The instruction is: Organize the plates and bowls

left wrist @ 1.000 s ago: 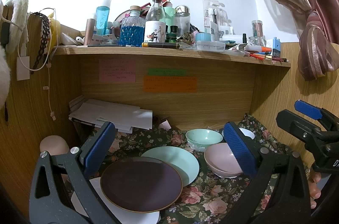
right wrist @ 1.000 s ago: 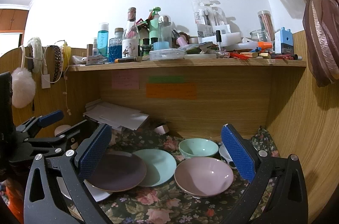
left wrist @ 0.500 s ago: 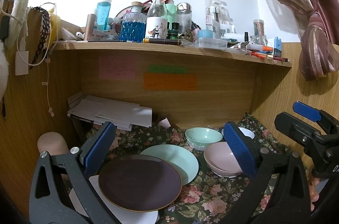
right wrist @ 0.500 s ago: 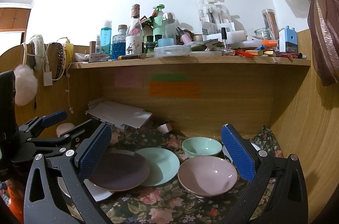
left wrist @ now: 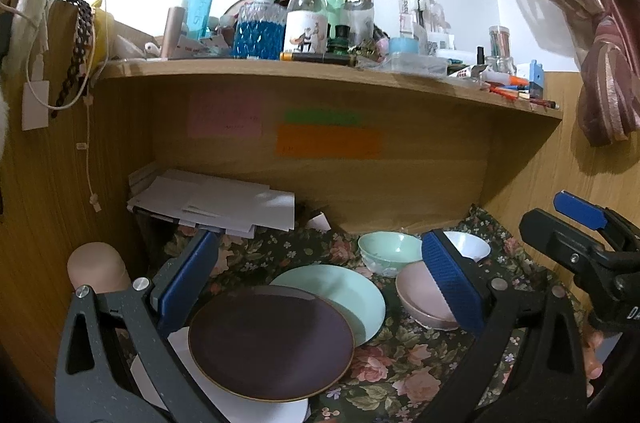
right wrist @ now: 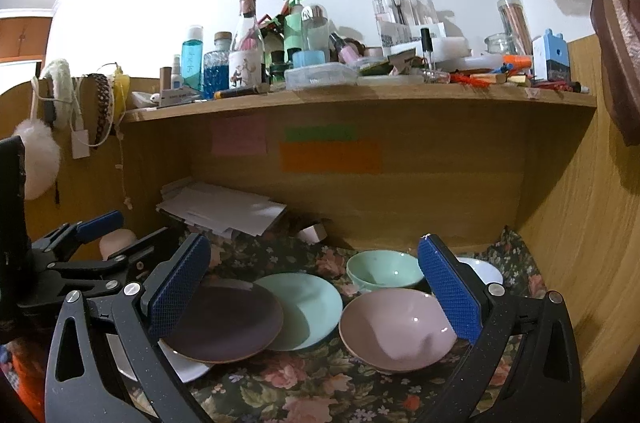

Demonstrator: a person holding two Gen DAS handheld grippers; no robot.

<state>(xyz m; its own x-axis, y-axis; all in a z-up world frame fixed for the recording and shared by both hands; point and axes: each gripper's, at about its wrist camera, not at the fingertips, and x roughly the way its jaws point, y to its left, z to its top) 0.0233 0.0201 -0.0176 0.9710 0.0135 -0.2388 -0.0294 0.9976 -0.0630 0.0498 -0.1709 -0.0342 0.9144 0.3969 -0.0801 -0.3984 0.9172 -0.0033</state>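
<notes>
A dark purple plate [left wrist: 271, 341] lies on a white plate [left wrist: 224, 395] and overlaps a mint plate [left wrist: 344, 293] on the floral cloth. A pink bowl [left wrist: 420, 297], a mint bowl [left wrist: 386, 249] and a white bowl [left wrist: 466, 245] sit to the right. My left gripper [left wrist: 316, 277] is open and empty above the plates. My right gripper [right wrist: 314, 289] is open and empty above the pink bowl [right wrist: 394, 327], the mint plate [right wrist: 308, 303] and the purple plate [right wrist: 224, 319]. The mint bowl [right wrist: 380, 269] stands behind.
A wooden shelf [left wrist: 320, 71] crowded with bottles hangs over the niche. A pile of papers [left wrist: 216, 203] lies at the back left. Wooden walls close in left and right [right wrist: 568, 223]. The right gripper also shows at the right of the left wrist view [left wrist: 592, 247].
Both grippers have moved slightly forward and down toward the dishes. Nothing was taken hold of and the dishes have not moved.
</notes>
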